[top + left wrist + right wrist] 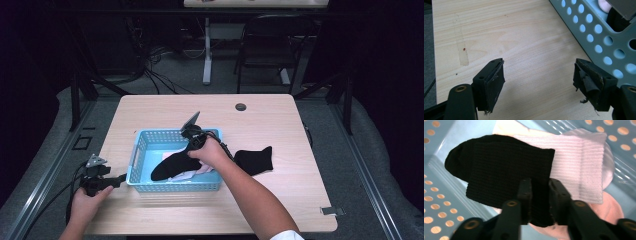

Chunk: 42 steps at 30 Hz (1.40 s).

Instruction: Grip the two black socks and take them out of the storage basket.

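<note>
A blue perforated basket stands in the middle of the wooden table. My right gripper reaches down into it and is shut on the cuff of a black sock. In the right gripper view the jaws pinch the black sock at my right gripper, above a white ribbed sock and a pink one. Another black sock lies on the table right of the basket. My left gripper rests open by the basket's left front corner, with only bare wood between its pads at my left gripper.
The basket wall is close to the left gripper's right-hand jaw. A round cable hole sits near the table's far edge. A chair and a desk leg stand beyond the table. Cables trail off the left edge.
</note>
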{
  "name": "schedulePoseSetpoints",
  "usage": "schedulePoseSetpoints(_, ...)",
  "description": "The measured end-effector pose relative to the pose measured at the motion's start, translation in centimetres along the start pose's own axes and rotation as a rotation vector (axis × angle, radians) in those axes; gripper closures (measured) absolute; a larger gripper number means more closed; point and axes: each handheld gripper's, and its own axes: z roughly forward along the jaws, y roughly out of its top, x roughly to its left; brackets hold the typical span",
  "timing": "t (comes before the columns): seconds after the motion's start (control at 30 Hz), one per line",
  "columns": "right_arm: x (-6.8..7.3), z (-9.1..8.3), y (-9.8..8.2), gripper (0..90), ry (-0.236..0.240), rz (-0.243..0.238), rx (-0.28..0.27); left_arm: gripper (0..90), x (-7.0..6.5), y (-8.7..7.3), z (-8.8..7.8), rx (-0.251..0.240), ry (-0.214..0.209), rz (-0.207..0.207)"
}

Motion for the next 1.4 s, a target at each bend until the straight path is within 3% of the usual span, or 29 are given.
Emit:
schedulePoseSetpoints(0.03, 0.2, -0.3, 0.0, 83.7, -0.005, -0.012, -0.001, 24.7, 0.0, 0.0, 0.0, -0.001, 0.001, -0.001)
schedulePoseSetpoints(0.1, 0.4, -0.8, 0.0, 86.0, 0.007, -0.016, -0.011, 24.7, 0.0, 0.0, 0.0, -0.001, 0.002, 0.000)
schedulePoseSetpoints(0.3, 0.9, -2.8, -0.4, 86.7, 0.064, -0.026, -0.077, 24.7, 0.0, 0.0, 0.0, 0.002, 0.001, 0.003)
schedulePoseSetpoints(0.37, 1.4, -4.3, -0.6, 86.8, 0.089, -0.043, -0.105, 24.7, -0.1, 0.0, 0.0, 0.002, 0.002, 0.004)
schedulePoseSetpoints(0.4, 1.4, -4.3, -0.6, 86.8, 0.089, -0.043, -0.105, 24.7, -0.1, 0.0, 0.0, 0.002, 0.002, 0.004)
schedulePoseSetpoints(0.53, 2.5, -7.2, -0.7, 86.9, 0.101, -0.093, -0.133, 24.7, -0.1, 0.0, 0.0, 0.006, 0.005, 0.006)
schedulePoseSetpoints(0.7, 2.9, -9.9, -0.6, 86.9, 0.117, -0.102, -0.165, 24.7, 0.0, 0.0, 0.0, 0.006, 0.005, 0.004)
schedulePoseSetpoints(0.77, 2.8, -12.2, -0.6, 86.9, 0.114, -0.109, -0.190, 24.8, 0.0, 0.0, 0.0, 0.005, 0.005, 0.003)
schedulePoseSetpoints(0.8, 2.8, -12.2, -0.6, 86.9, 0.114, -0.109, -0.190, 24.8, 0.0, 0.0, 0.0, 0.005, 0.005, 0.003)
schedulePoseSetpoints(1.0, 2.1, -16.4, -1.3, 86.9, 0.086, -0.097, -0.241, 24.8, 0.0, 0.0, 0.0, 0.005, 0.005, 0.003)
schedulePoseSetpoints(1.4, 0.2, -21.0, -3.5, 86.9, 0.038, -0.070, -0.290, 24.8, -0.1, 0.0, 0.0, 0.007, 0.007, 0.003)
